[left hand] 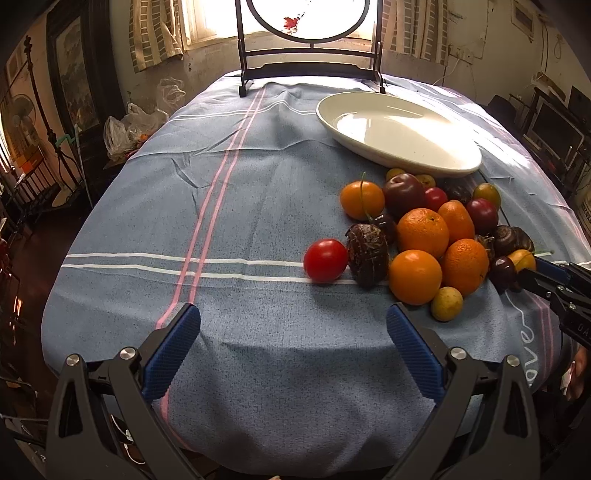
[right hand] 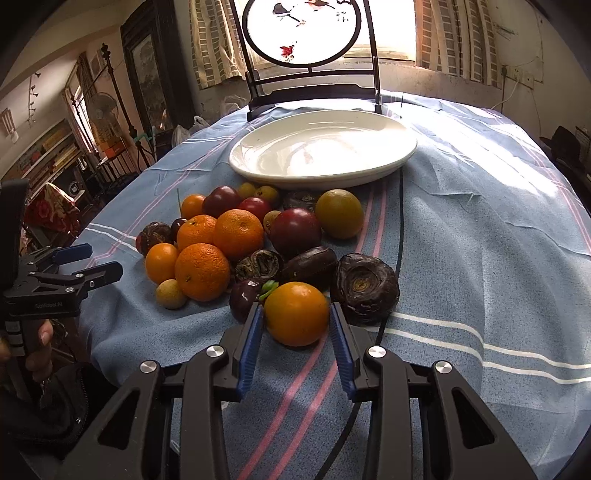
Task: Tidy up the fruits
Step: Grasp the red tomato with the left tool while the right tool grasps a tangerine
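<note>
My right tool [right hand: 295, 325] brackets the orange fruit [right hand: 296, 314] with its pads barely touching, my left tool [left hand: 293, 325] gapes empty, and I fear a shallow pinch squirting it into the dark fruit [right hand: 365, 288] beside.

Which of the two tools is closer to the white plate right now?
Right, though neither is at it. The right tool sits at the near side of the fruit pile, its fingers around a small orange fruit, the white plate beyond. The left tool hangs open over bare cloth.

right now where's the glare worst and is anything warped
Left wrist view: the window is blown out and glare washes the white plate; right wrist view: the same backlight whitens the tablecloth; in both, fisheye bends the room's edges.
</note>
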Demonstrator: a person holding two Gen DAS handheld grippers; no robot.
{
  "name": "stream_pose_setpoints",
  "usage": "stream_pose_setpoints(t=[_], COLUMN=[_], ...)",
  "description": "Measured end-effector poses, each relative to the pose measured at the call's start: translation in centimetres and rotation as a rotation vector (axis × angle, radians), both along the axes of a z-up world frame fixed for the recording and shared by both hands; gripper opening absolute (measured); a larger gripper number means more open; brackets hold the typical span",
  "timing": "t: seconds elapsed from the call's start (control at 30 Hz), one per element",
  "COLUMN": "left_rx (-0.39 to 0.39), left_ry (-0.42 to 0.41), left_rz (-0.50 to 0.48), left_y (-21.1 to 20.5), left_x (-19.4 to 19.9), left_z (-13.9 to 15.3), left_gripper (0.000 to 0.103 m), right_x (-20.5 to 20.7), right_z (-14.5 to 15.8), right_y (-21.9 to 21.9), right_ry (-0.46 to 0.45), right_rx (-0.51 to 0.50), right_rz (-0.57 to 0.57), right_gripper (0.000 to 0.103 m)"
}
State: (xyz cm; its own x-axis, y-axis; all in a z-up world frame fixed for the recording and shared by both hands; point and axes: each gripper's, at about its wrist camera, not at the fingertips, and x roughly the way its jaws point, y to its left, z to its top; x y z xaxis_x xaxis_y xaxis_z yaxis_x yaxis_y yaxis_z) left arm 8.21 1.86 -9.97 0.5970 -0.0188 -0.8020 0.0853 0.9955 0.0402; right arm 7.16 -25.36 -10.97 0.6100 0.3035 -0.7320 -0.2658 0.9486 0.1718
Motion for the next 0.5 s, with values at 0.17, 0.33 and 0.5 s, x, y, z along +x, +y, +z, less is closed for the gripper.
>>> stream_pose_setpoints(t=[0.17,0.33,0.5], left_rx=[0.020,0.081,0.126], left_ry=[0.000,-0.013,-0.030], left_rz=[-0.009,-0.004,-0.039], left_y=[-0.2,0.1,0.1], left_x=[0.2,1.4,2.8], left_z=[-0.4,-1.1,-1.7], left_gripper=[0.099,0.099,0.099], right_x=[-0.9,-1.5,-1.4], right_z=[0.4,0.5,0.3], right_y=[-1.5,-2.5,-2.6], right_ry=[-0.029,-0.035,-0.032], right_rx=[-0.014,-0.040,-0.040], right_rz=[-0.053,-0.080,-0.085], right_gripper=[0.036,0.036,0.036])
